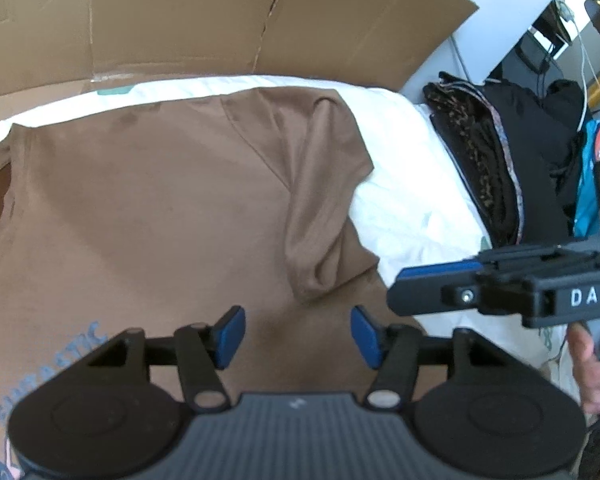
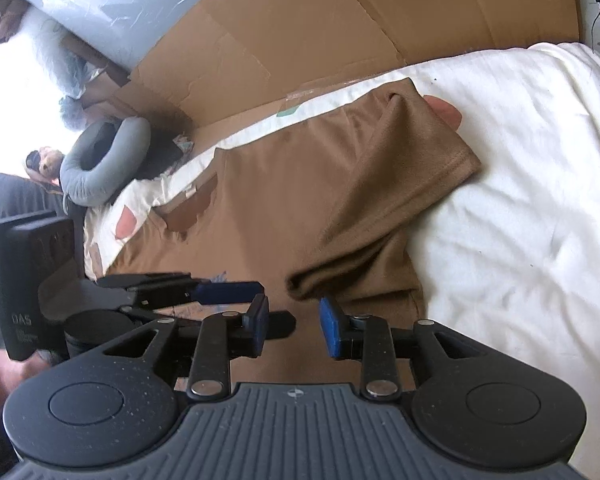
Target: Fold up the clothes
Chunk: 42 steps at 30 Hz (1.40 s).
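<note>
A brown T-shirt [image 1: 160, 208] with pale blue lettering lies spread on a white bed sheet [image 1: 412, 208]. One sleeve [image 1: 324, 200] is bunched and folded over near the shirt's right edge. My left gripper [image 1: 298, 334] hovers open above the shirt's body just below that sleeve, nothing between its blue pads. My right gripper [image 2: 293, 326] is open too, over the shirt [image 2: 284, 216] just short of the folded sleeve [image 2: 384, 192]. Each gripper shows in the other's view: the right one [image 1: 400, 288] enters from the right, the left one [image 2: 236, 292] from the left.
Flattened cardboard [image 1: 220, 20] lines the far side of the bed. Dark folded clothes [image 1: 484, 160] and bags pile up off the bed's right edge. A grey neck pillow [image 2: 100, 160] lies at the far left. A hand [image 1: 592, 364] holds the right gripper's handle.
</note>
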Available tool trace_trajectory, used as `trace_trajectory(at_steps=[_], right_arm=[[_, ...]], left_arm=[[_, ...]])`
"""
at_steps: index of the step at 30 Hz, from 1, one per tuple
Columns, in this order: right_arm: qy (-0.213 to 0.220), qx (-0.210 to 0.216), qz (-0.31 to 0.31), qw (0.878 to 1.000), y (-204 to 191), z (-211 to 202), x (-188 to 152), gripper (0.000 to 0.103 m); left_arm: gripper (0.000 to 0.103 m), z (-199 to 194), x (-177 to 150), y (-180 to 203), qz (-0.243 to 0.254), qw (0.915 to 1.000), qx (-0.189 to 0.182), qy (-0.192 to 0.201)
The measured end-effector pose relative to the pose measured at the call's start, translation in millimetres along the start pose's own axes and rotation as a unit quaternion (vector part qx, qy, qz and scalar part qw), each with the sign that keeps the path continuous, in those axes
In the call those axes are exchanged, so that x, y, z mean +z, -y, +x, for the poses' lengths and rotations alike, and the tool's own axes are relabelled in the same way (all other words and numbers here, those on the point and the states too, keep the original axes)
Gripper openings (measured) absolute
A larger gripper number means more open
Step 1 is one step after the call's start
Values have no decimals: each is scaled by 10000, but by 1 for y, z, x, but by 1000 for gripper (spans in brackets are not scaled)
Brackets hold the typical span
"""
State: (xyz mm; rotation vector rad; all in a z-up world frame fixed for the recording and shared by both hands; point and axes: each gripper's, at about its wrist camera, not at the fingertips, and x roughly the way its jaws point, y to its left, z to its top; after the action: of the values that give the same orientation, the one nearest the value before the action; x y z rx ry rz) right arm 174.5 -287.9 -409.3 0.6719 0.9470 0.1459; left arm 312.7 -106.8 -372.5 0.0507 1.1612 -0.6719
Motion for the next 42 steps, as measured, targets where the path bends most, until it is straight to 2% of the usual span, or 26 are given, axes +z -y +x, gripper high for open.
trace_trajectory(at_steps=[6,10,16,17,21,25,26,29,33,42], right_arm=[[-10,-520,-172,9985,14,1,-8,30],[-22,-920,-419,9949,21,6,-14,30],[-27,-1289,-608,9898,28,22,-14,30],[-29,-1301,-632,9895,29,24,-13,30],[-40,-1325,-724,9885,33,28,-12,31],[-51,-1347,-816,9875,37,32,-11,31],[-54,-1353,-839,9872,38,33,-10,30],[-62,-1370,-908,9864,41,36,-9,27],[-86,-1361,-846,9870,46,37,-7,23],[-114,-1362,-916,9864,45,38,-6,22]], left_arm=[[62,7,-3,2,-21,9999,85,124],[62,9,-2,6,-74,9994,9,324],[58,16,3,14,55,9992,51,391],[57,17,4,15,74,9992,51,380],[42,18,6,18,170,9991,76,388],[41,14,10,18,220,9987,73,463],[38,14,11,18,246,9986,65,459],[18,15,13,18,306,9990,103,307],[10,10,12,16,246,9992,196,258],[5,-13,5,12,40,9994,211,268]])
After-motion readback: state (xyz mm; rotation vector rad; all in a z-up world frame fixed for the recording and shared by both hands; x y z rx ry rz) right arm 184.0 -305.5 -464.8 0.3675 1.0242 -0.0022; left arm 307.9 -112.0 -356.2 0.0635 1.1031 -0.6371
